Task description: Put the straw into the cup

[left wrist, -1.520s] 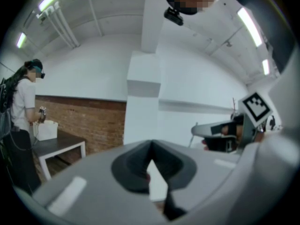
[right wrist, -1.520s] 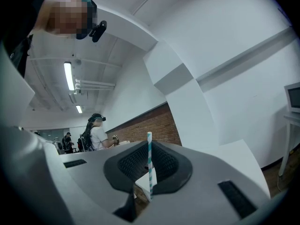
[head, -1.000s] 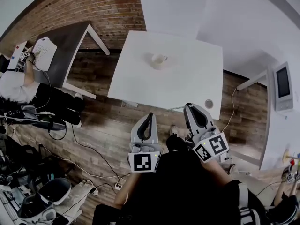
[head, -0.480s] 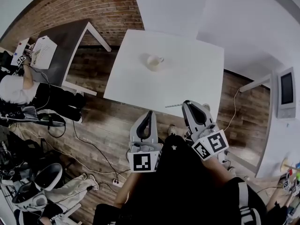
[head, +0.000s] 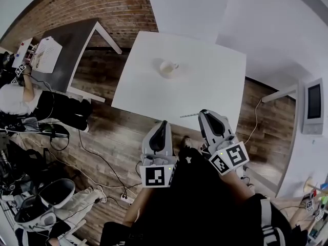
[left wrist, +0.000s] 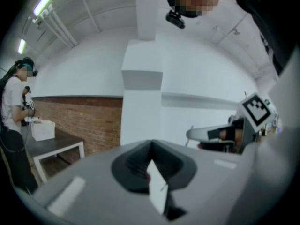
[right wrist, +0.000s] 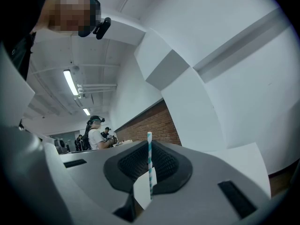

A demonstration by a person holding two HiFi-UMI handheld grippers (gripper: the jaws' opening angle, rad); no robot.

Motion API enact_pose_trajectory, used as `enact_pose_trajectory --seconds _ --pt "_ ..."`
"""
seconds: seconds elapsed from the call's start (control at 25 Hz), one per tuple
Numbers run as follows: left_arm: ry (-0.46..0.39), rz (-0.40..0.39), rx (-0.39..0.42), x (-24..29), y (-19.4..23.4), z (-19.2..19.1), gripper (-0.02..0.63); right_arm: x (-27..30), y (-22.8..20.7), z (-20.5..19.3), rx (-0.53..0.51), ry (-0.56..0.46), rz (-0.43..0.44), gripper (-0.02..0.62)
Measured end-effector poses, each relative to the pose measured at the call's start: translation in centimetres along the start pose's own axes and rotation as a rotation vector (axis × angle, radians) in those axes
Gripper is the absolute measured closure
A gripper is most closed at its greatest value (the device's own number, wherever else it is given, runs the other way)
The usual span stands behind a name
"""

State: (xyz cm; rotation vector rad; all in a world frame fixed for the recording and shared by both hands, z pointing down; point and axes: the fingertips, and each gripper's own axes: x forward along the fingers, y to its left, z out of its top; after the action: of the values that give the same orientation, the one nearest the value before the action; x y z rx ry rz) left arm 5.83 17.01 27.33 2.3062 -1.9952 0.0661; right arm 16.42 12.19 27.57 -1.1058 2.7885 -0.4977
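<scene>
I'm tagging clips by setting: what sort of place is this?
Probably a shared office or lab: brick wall, white table, a person working at a grey desk, cables across the floor.

The straw (right wrist: 149, 153) is striped teal and white; cup (head: 167, 67) and table (head: 205, 83) are white.

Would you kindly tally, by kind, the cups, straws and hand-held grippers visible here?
Cups: 1, the cup on the white table.
Straws: 1, the straw, clamped in the right hand-held gripper.
Hand-held grippers: 2, the right one and the left hand-held gripper, shut on nothing.
Total: 4.
</scene>
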Motion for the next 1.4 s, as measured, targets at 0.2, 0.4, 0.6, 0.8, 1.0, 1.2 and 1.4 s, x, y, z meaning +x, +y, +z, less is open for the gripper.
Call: enact_pose_trajectory --seconds 0.2,0.4,0.6,0.8,1.0,1.2,1.4 --pt "-0.01 -0.024 0.0 2.5 0.9 0.2 0.601 2.1 -0.9 0.6 -0.006 -0.008 -0.009 0.572" --pt "0.003 -0.047 0.005 4.3 2.4 0.1 0.603 4.0 -1.2 1.0 -0.012 -0.014 -0.027 0.572" --pt "-0.003 -0.072 -0.001 6.4 4.3 0.3 0.601 6.5 -1.6 0.8 -0.01 -0.008 -0.052 0.572" --pt "0.011 -0.097 0.0 8.8 6.7 0.1 0.601 9.4 -2.1 0.8 -0.01 0.007 -0.074 0.572" --pt "0.016 -0.114 -0.043 11.0 8.6 0.2 0.603 12.0 -2.5 0.6 -0.011 0.013 -0.1 0.573" --pt "0.01 -0.153 -0.044 13.0 10.9 0.3 0.601 14.7 -2.6 0.4 -0.012 0.014 -0.135 0.572" --pt "0.014 -0.206 -0.037 14.9 13.1 0.2 0.601 17.0 -2.7 0.1 -0.012 0.003 -0.18 0.574"
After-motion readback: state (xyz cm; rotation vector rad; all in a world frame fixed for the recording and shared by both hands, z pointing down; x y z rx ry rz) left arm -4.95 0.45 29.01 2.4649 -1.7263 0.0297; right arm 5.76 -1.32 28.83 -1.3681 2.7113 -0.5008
